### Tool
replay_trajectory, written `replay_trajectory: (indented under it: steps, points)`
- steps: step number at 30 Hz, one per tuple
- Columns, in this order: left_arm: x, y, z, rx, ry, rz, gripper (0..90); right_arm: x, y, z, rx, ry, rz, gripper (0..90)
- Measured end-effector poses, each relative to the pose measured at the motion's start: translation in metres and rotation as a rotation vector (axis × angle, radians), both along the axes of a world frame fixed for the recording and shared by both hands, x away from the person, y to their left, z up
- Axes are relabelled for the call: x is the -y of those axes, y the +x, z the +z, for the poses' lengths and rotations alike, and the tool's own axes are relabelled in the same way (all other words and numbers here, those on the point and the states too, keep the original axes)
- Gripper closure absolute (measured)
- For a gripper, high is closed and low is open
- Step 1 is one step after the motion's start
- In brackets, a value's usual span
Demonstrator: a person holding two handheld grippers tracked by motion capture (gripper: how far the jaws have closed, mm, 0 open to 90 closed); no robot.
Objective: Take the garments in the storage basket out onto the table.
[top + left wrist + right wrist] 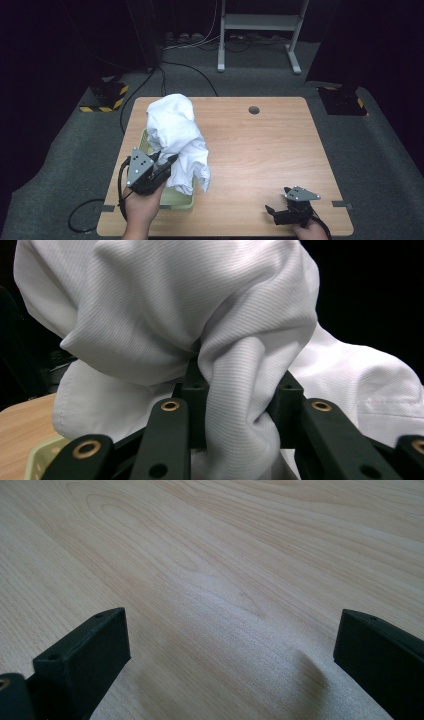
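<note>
Left gripper [167, 162], lower left of the high view: fingers [192, 390] clenched on a fold of the white cloth [175, 135]. In the left gripper view the pinched fold runs down between the two fingers, the rest of the cloth bulging above and spilling to both sides. Cloth is lifted in a heap over the pale green basket [182, 200] at the left edge of the worktop [260, 150], one tail hanging beside the basket. Right gripper [277, 210], lower right: fingers [85, 655] spread wide, nothing between them, just over bare worktop.
</note>
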State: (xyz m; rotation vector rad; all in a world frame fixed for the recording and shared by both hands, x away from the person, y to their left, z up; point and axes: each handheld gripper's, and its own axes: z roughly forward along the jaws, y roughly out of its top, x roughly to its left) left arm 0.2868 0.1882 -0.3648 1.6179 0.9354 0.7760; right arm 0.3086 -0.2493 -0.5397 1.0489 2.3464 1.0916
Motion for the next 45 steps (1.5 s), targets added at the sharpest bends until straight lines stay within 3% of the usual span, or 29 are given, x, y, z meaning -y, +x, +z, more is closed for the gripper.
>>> replay_trajectory:
  steps: [45]
  points:
    - [0.037,0.007,-0.006,0.001,-0.012,-0.067,68.8,0.001,0.0,0.0,-0.002,0.014,-0.001,0.9]
